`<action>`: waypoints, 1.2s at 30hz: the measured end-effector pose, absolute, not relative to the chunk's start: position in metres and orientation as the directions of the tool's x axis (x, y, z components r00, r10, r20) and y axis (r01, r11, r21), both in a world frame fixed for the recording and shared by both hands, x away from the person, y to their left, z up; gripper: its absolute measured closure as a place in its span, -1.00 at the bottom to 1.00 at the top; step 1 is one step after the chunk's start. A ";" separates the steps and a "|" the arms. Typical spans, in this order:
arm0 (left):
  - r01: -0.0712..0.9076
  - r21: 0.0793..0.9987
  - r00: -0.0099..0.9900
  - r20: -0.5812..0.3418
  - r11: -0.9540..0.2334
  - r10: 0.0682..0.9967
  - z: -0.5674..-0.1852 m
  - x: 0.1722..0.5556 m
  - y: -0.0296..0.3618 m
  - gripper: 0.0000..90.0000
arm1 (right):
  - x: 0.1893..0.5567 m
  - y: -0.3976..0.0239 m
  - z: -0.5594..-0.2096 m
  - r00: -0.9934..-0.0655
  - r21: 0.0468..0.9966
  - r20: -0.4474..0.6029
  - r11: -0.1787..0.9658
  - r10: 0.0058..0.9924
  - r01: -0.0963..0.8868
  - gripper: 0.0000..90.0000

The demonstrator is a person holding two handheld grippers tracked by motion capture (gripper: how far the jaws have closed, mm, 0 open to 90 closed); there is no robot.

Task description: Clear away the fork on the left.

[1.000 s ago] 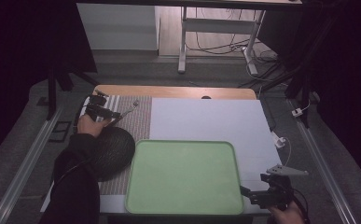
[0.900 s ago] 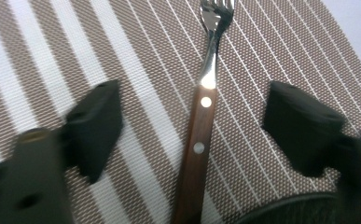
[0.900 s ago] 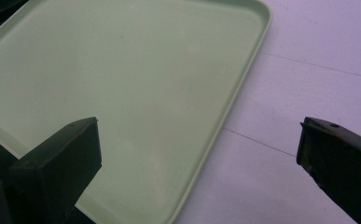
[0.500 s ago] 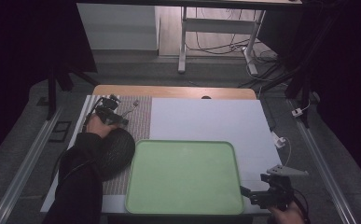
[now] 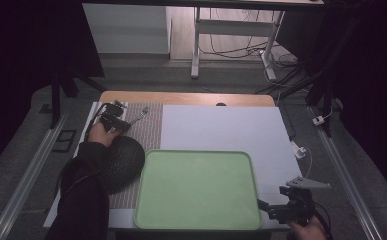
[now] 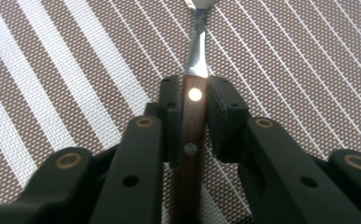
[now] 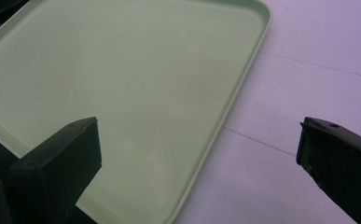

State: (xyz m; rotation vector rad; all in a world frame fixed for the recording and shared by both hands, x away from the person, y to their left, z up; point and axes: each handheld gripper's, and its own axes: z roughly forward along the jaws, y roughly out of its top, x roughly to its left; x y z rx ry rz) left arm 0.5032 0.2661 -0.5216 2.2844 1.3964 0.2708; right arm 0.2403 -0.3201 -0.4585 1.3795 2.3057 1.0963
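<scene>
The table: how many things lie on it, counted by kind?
Green tray: 1
Striped placemat: 1
Dark round bowl: 1
Wooden-handled utensil, clamped between the left gripper pads: 1
Total: 4

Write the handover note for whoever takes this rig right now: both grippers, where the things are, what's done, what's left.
Left gripper: jaws have just been closing and now clamp the wooden handle of a piece of cutlery. It lies on the striped placemat at the far left of the table; its metal neck points away from the gripper, its head is cut off by the frame edge.
Right gripper: open, holding nothing, hovering over the near right corner of the green tray.
A dark round dish sits on the placemat left of the tray.
Done: cutlery gripped.
Left: lift it; the tray is probably where it goes, and nothing lies on it.
</scene>
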 end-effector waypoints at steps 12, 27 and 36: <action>0.781 0.505 0.427 -0.002 -0.368 0.904 -0.512 0.502 0.276 0.72 | 0.240 -0.321 -0.458 -0.524 0.704 0.169 0.270 0.835 0.657 -1.00; 0.772 0.570 0.395 -0.083 -0.282 0.915 -0.495 0.490 0.293 0.72 | 0.239 -0.320 -0.458 -0.523 0.705 0.166 0.270 0.836 0.655 -1.00; 0.768 0.567 0.423 -0.102 -0.297 0.900 -0.487 0.476 0.274 0.72 | 0.239 -0.321 -0.458 -0.526 0.709 0.165 0.270 0.834 0.651 -1.00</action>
